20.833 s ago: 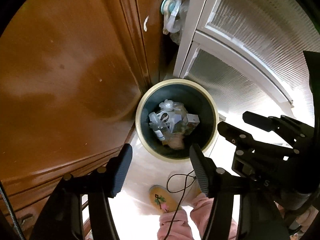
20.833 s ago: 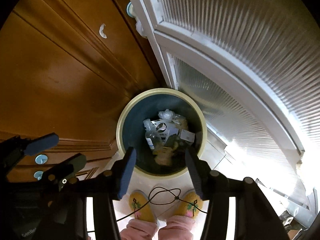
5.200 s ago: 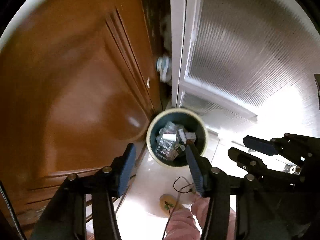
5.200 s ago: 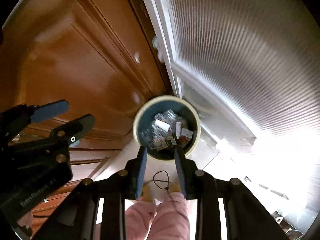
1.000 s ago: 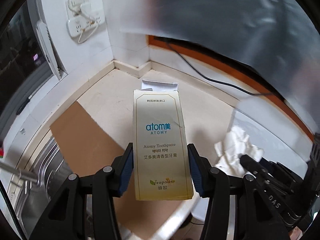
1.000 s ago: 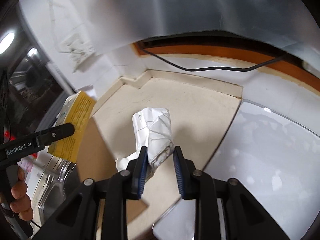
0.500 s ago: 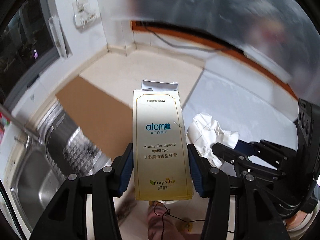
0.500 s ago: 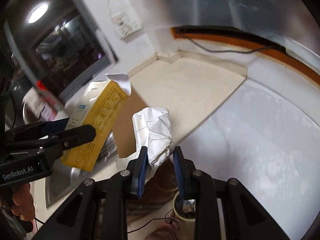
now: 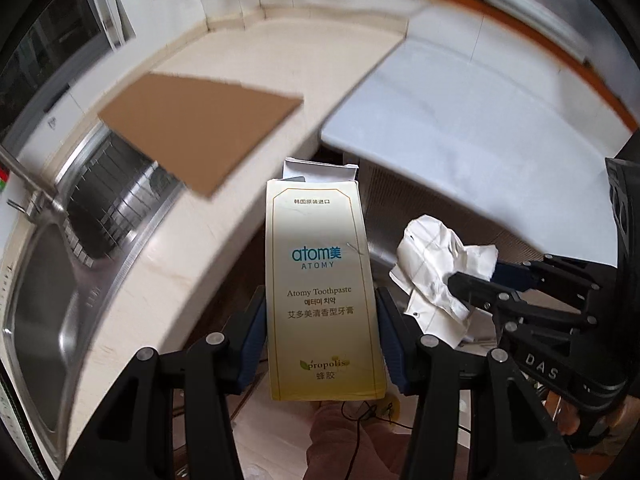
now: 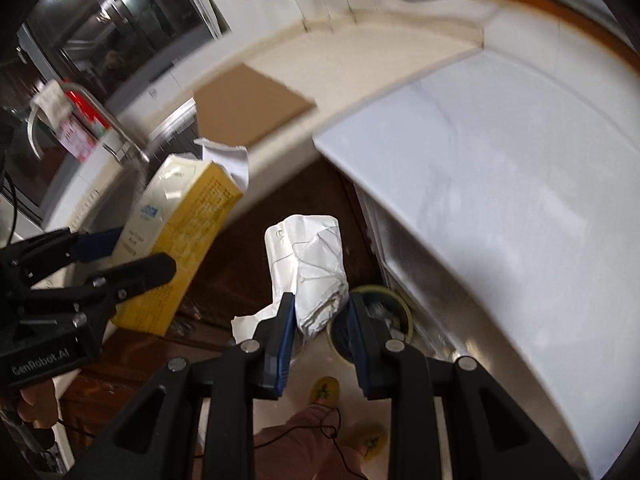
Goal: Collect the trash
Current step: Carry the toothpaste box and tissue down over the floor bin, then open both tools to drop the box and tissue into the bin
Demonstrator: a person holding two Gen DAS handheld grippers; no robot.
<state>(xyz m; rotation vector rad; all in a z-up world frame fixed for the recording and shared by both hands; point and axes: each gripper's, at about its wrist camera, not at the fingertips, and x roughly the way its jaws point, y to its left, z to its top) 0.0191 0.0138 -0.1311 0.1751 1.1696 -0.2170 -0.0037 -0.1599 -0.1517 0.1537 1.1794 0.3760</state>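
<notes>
Bright daylight, motion-blurred counter (image 9: 208, 80), sharp foreground, fisheye-bent edges, dark vignette

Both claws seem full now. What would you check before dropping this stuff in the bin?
1. Left gripper clamped on the toothpaste box: ok.
2. Right gripper clamped on the crumpled paper: ok.
3. Bin in sight below: ok, right view only.
4. Paper over the bin's opening: cannot tell.
5. Box over the bin: not ok; it is off to the side, by the counter.
</notes>
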